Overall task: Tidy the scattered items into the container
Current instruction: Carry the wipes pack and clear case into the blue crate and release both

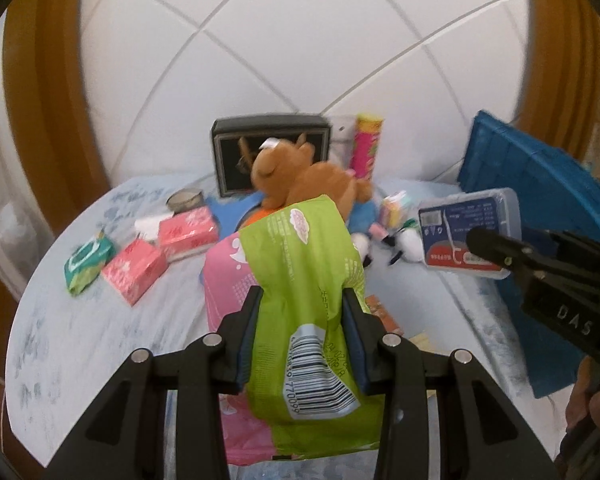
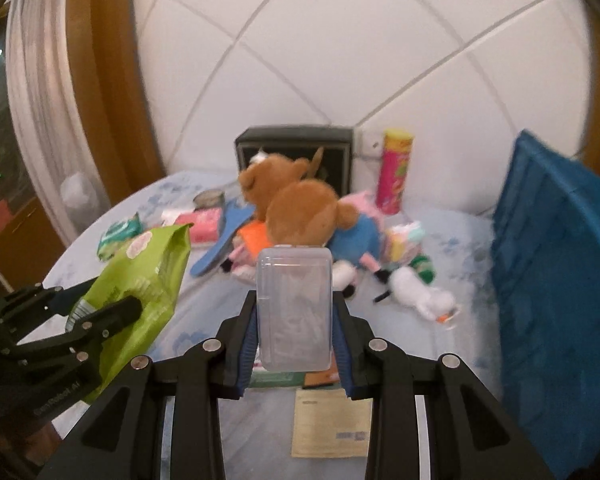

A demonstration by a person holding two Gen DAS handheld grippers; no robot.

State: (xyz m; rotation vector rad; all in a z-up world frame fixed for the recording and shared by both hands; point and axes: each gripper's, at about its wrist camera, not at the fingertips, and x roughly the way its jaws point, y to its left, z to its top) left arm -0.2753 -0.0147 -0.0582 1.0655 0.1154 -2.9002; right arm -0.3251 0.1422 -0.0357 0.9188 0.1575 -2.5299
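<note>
We have both grippers loaded above the bed [image 2: 452,224]; the left gripper [image 1: 302,320] has its jaws clamped on a green packet [image 1: 304,280], and the right gripper [image 2: 294,320] has its jaws clamped on a clear plastic box [image 2: 294,308]; both items are lifted clear of the sheet; neither is in the blue crate [image 2: 556,280], which stands at the right edge of the bed, well apart from the main heap; its inside is hidden from us, so we cannot tell what it already holds.

By our judgement the tidying is partway at best, since much still lies scattered; two things are in hand and many wait on the sheet.

Our count of what shows: two red tissue packs [image 1: 134,274]; one green-and-white packet [image 1: 88,266]; one small tin [image 1: 186,200]; one brown plush toy [image 2: 296,204]; one blue-bodied doll [image 2: 356,236] under it; one white plush animal [image 2: 420,292]; one tall pink tube [image 2: 394,172] standing upright at the wall; one dark framed box [image 2: 296,136] behind the plush; one blue insole-shaped piece [image 2: 220,240]; one pastel bundle [image 2: 404,240]; one pink packet [image 1: 228,280] beneath the left gripper; one paper slip [image 2: 332,424] beneath the right gripper; smaller bits in the heap are too blurred to count.
</note>
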